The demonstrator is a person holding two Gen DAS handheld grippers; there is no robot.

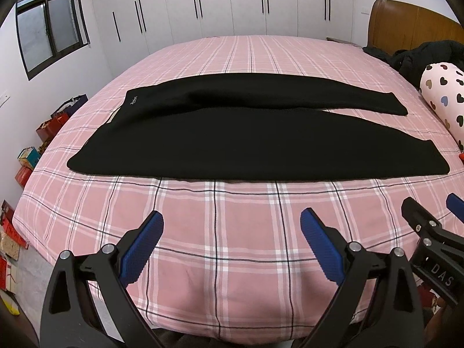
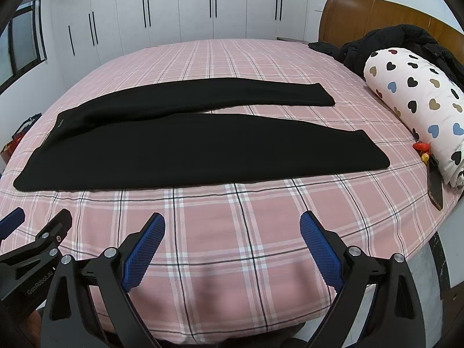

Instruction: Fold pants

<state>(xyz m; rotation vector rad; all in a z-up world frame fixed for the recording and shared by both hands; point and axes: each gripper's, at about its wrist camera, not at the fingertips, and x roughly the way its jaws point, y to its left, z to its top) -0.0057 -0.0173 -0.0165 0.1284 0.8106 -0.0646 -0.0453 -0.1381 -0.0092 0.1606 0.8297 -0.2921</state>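
Observation:
Black pants (image 1: pixel 232 142) lie flat on the pink plaid bed (image 1: pixel 232 217), waistband to the left, both legs spread apart and pointing right; they also show in the right wrist view (image 2: pixel 139 148). My left gripper (image 1: pixel 232 223) is open and empty, hovering over the bed's near edge in front of the pants. My right gripper (image 2: pixel 232 223) is open and empty, beside it to the right; it also shows at the right edge of the left wrist view (image 1: pixel 432 206). The left gripper appears at the left edge of the right wrist view (image 2: pixel 37 217).
A rolled heart-print quilt (image 2: pixel 420 110) and a black jacket (image 2: pixel 400 43) lie at the headboard end on the right. Small red and yellow items (image 2: pixel 422 149) and a dark strap (image 2: pixel 436 188) lie near the quilt. Boxes and bags (image 1: pixel 34 145) stand on the floor to the left. Wardrobes (image 1: pixel 232 3) stand behind.

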